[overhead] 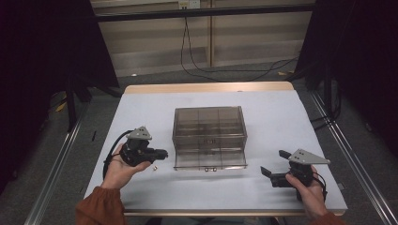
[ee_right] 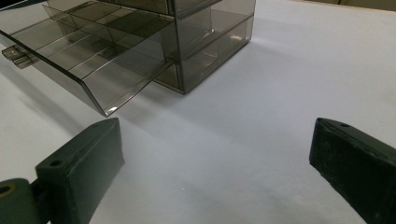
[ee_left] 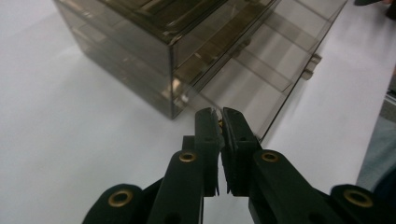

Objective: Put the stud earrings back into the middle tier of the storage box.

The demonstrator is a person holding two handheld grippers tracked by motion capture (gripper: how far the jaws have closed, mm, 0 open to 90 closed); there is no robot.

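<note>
Left gripper: we see it held in the left hand, lying roughly level, jaws pointing toward the box; in the left gripper view the jaws are drawn nearly together, with a tiny yellowish speck in the slit near the tips; we cannot tell what it is or whether it is pinched
Small item on table: we note a tiny pale object on the sheet just below the left gripper, apart from it, too small to identify
Right gripper: held in the right hand, near the front right of the table; in the right gripper view the jaws stand wide apart with bare sheet between them, holding nothing
Drawer box: smoky transparent plastic, at the middle of the table, between the two grippers and well apart from the right one
Drawer: we see the bottom drawer pulled out toward the person, its divided compartments visible, small handle on the front
Table: covered by a white sheet, wooden edge at the far side
</note>
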